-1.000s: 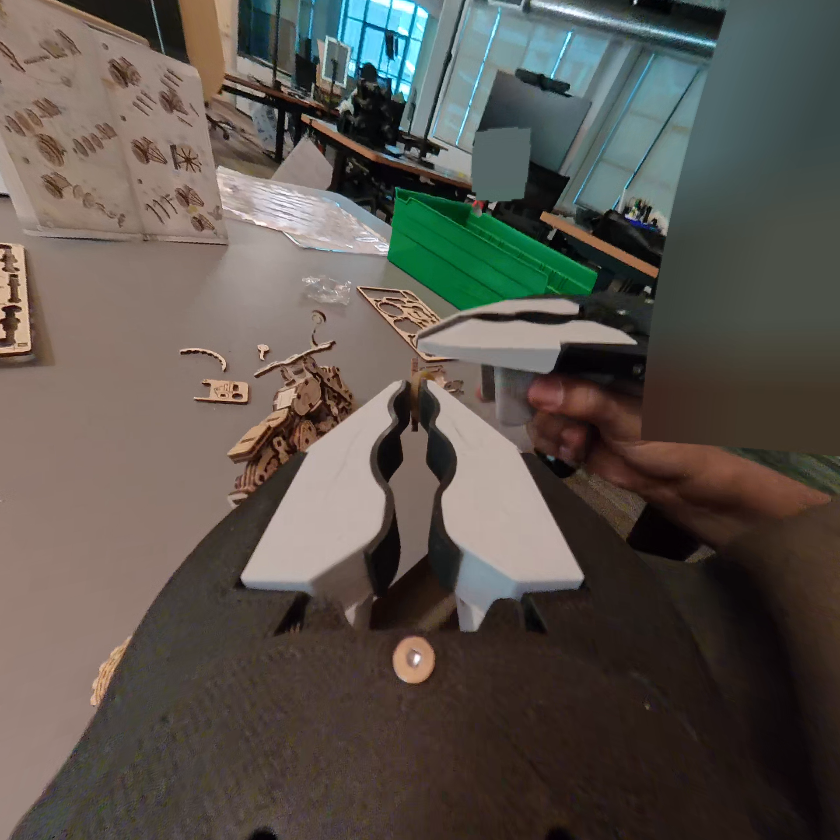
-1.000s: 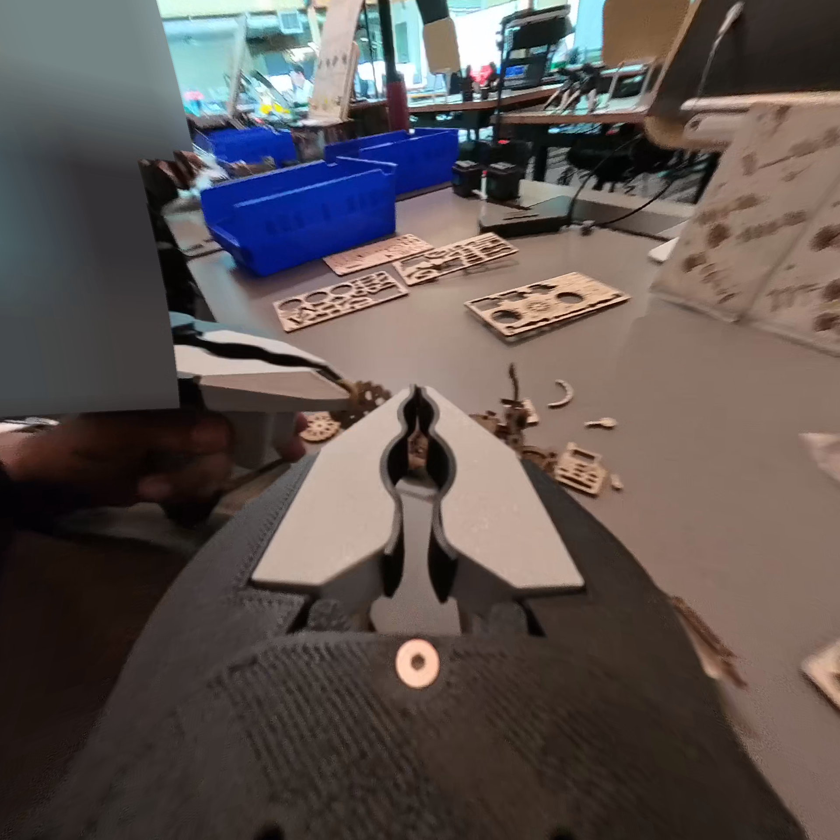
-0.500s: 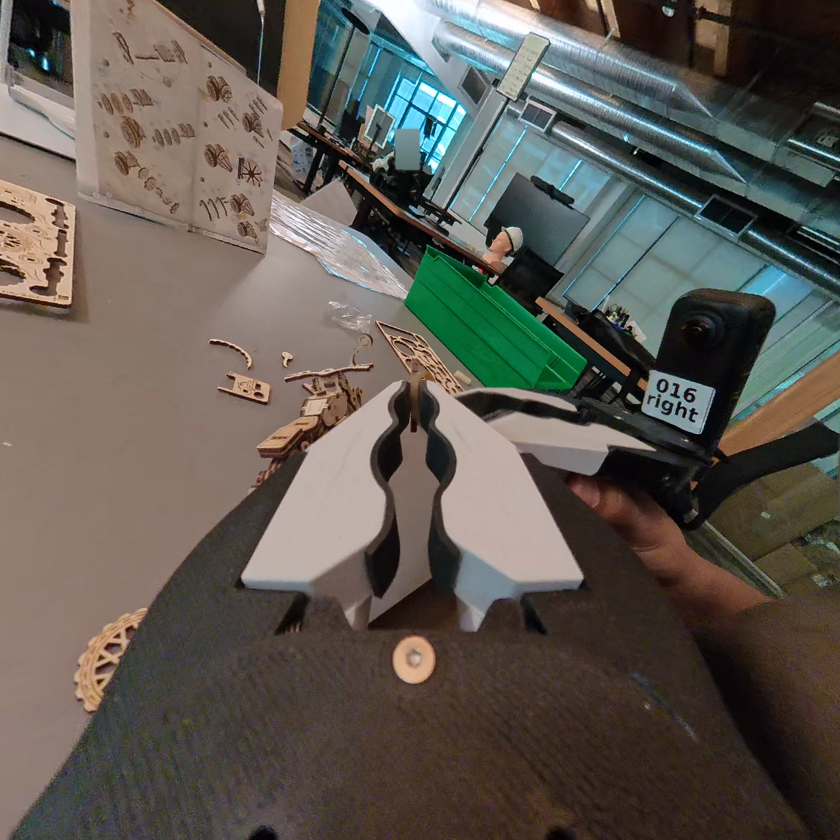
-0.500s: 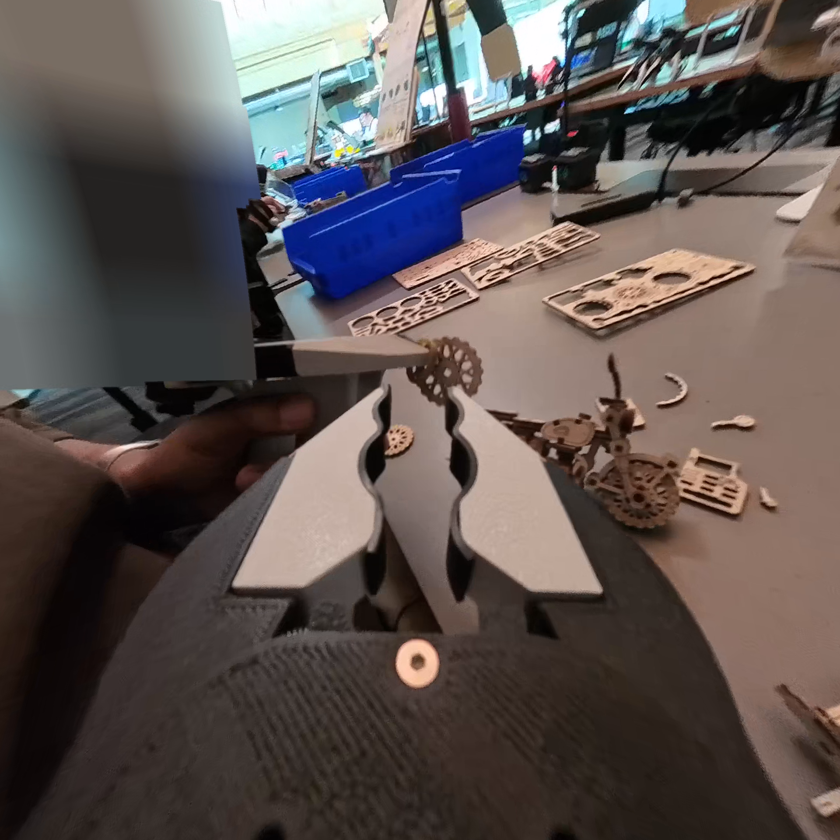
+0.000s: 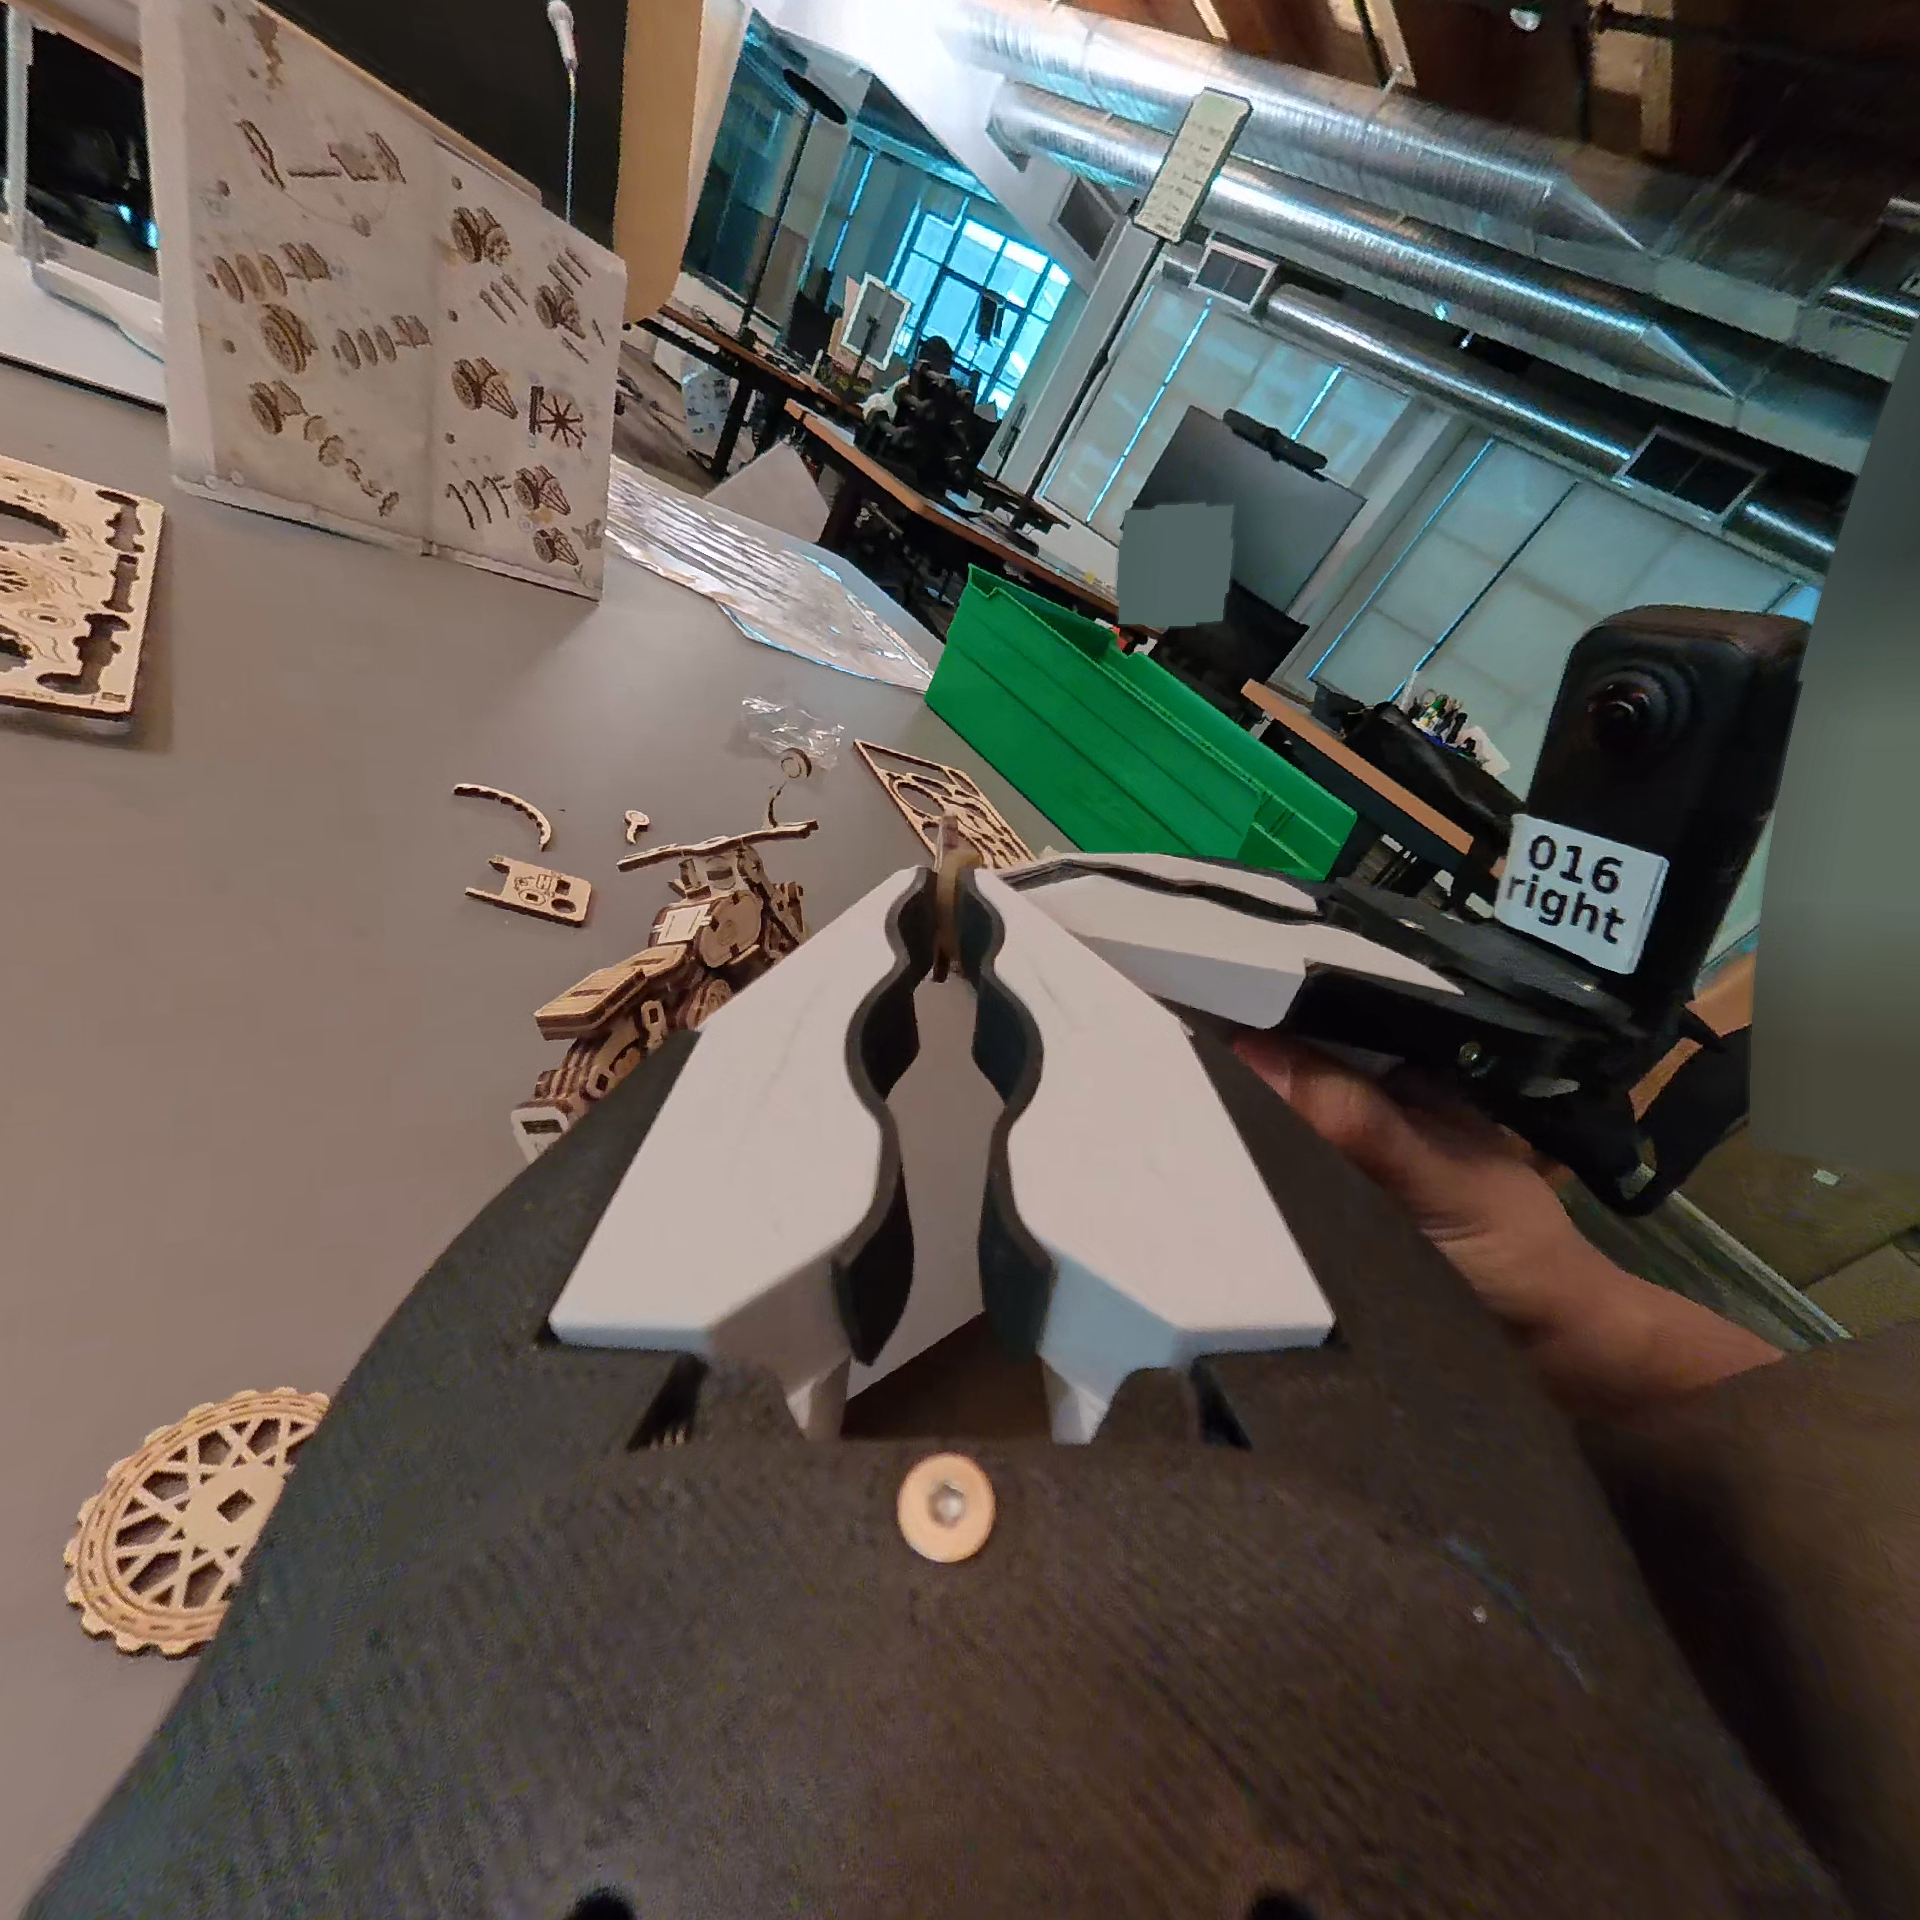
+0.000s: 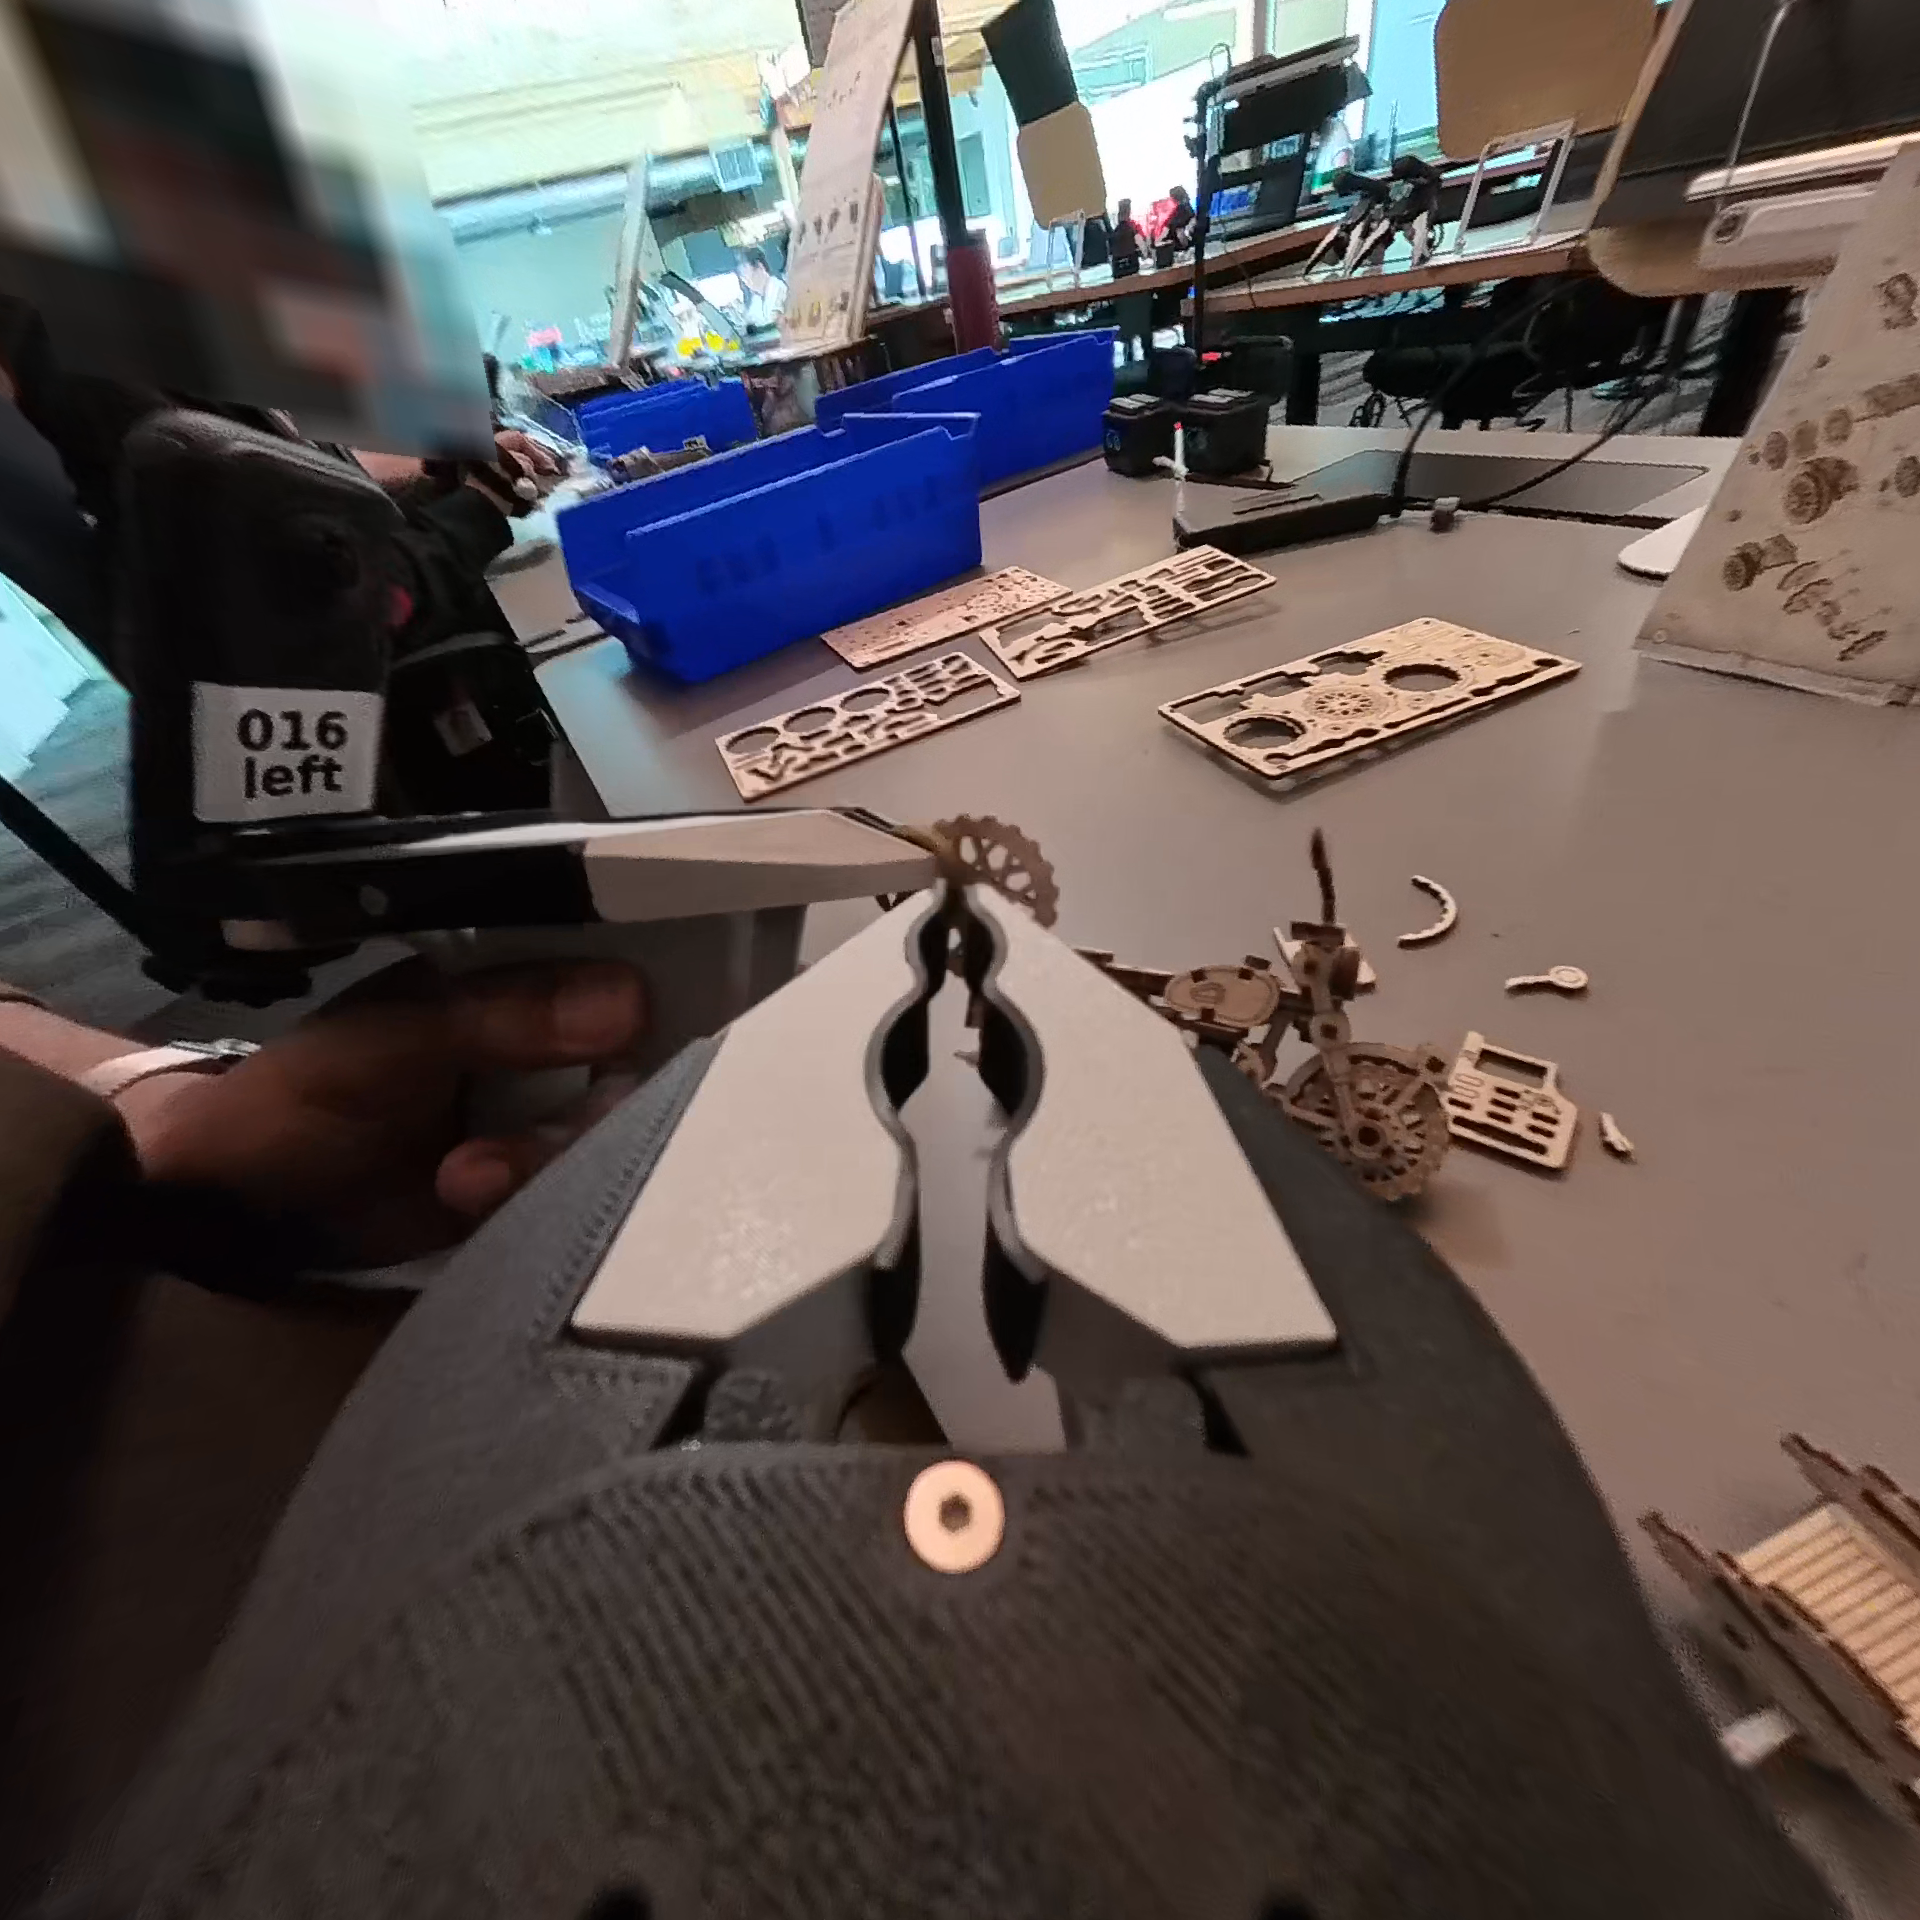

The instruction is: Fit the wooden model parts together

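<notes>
pinching a small wooden gear edge-on, the left claw has its fingers closed to a thin slit at the tips, with the gear's rim poking out between them. in the right wrist view the gear shows its toothed face, held in the air above the worktop at the end of the left claw's flat grey fingers.

the right claw has come in from the side so that its tips sit right at the gear. its tips are nearly together, with a small dark bit between them just below the gear; whether it has hold of anything i cannot tell. the two claws meet at roughly a right angle, tip to tip.

on the worktop just beyond lies a half-built wooden motorbike, tipped on its side. close by it are loose bits: a curved strip, a small pin and a slotted plate. a spoked wheel lies flat nearer the left claw's body.

farther back are punched-out wooden sheets, a standing instruction sheet, blue bins and a green bin.
</notes>
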`<move>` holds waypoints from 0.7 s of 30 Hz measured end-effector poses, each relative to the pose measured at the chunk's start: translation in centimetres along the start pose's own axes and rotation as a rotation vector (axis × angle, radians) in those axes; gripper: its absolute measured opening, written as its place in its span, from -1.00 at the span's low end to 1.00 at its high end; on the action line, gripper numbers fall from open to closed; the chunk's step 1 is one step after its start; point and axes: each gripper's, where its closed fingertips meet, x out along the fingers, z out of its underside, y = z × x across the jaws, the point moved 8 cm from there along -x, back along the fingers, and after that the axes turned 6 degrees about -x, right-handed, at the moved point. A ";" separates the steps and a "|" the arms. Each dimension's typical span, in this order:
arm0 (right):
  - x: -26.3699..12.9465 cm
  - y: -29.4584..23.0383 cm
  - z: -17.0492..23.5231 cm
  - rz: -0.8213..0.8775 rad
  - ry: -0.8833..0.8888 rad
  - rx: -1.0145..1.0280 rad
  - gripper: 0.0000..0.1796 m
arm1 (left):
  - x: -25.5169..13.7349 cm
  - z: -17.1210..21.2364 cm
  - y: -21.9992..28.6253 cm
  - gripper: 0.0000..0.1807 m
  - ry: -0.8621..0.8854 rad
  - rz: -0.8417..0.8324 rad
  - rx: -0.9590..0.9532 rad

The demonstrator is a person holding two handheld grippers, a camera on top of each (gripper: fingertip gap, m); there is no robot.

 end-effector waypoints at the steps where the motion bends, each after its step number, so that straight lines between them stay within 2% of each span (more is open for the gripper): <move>1: 0.1 -0.1 0.0 0.010 -0.012 -0.027 -0.99 | 0.0 0.0 -0.1 -0.97 -0.002 -0.003 -0.005; 13: -0.5 0.3 -0.6 0.108 -0.136 -0.281 -1.00 | 0.2 0.4 -0.2 -0.97 -0.061 0.013 -0.017; 16: -1.4 1.8 -1.0 0.221 -0.155 -0.370 -1.00 | -0.1 0.3 -0.1 -0.97 -0.060 0.010 0.009; 19: -2.0 2.4 -1.1 0.129 -0.087 -0.204 -1.00 | -0.1 0.2 -0.5 -0.97 -0.061 -0.001 -0.011; 21: -1.9 2.0 -0.8 0.095 -0.061 -0.164 -1.00 | -0.1 0.1 -0.8 -0.97 -0.057 -0.009 -0.011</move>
